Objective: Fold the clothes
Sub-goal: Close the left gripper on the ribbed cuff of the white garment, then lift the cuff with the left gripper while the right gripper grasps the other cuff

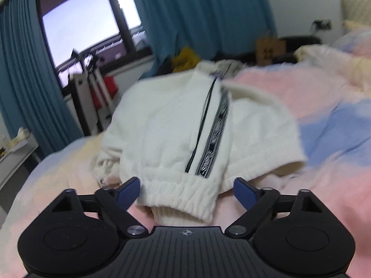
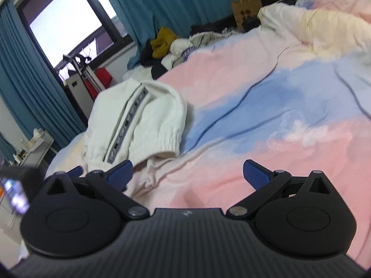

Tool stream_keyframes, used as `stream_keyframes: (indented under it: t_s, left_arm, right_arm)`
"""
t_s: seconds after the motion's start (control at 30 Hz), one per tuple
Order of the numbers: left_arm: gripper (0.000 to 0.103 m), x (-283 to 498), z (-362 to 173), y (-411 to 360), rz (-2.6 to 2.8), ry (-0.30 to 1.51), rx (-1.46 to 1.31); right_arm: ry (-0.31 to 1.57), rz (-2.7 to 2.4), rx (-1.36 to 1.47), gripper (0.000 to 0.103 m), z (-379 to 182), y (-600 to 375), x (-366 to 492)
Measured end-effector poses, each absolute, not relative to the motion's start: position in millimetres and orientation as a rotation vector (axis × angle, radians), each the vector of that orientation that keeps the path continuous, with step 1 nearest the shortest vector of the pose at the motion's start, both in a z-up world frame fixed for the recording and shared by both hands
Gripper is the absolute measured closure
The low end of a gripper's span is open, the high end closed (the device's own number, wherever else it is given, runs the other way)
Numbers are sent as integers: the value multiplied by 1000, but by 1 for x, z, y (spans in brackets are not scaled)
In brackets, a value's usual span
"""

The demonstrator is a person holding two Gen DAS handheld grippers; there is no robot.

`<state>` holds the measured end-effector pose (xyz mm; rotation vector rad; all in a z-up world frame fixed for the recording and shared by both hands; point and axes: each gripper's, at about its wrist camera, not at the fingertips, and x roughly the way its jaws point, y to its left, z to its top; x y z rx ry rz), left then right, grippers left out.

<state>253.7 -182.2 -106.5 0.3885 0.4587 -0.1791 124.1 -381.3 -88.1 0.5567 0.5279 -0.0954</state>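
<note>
A white knitted jacket [image 1: 176,125] with a black zip and a lettered tape stripe lies partly folded on the pink, blue and cream duvet [image 1: 324,120]. Its ribbed hem lies just in front of my left gripper [image 1: 187,191], which is open, with the blue fingers on either side of the hem and not touching it. In the right wrist view the same jacket [image 2: 139,120] lies to the left. My right gripper [image 2: 187,173] is open and empty above the bare duvet [image 2: 266,106], to the right of the jacket's hem.
A pile of other clothes [image 2: 176,44] lies at the far edge of the bed, with a brown paper bag [image 2: 245,7] behind. Teal curtains [image 1: 192,18] and a window [image 1: 85,27] are at the back. A small table [image 1: 14,153] stands at the left.
</note>
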Motion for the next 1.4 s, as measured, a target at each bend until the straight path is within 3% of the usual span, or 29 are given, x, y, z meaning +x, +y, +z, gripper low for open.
stream_keyframes:
  t_s: [0.2,0.37,0.47,0.73,0.9,1.2,1.4]
  left_arm:
    - [42,270,-107,-173,-167,481,327]
    - [73,251,-71,-140,-191,494,198]
    - [79,234,-43,-125,-216,464,146]
    - [84,174,26,-75,-298,406,0]
    - [84,148,38,-8,-277,419,-185]
    - [83,173,-39,144,-78,583,-571]
    - [79,183,-69,178,-62,625,-691]
  right_arm:
    - [572,-69,531,0,-103,-376,141]
    - [556,-48,494,0,-99,-371,140]
    - [542,-47,477,0,-96,-368,139]
    - [508,-34,513,0,-88,-371,130]
    - [519,-19,551,0,-89,-371,124]
    - [585,66,578,0,-101,-353,132]
    - [606,107,593,0,-108,-341,142]
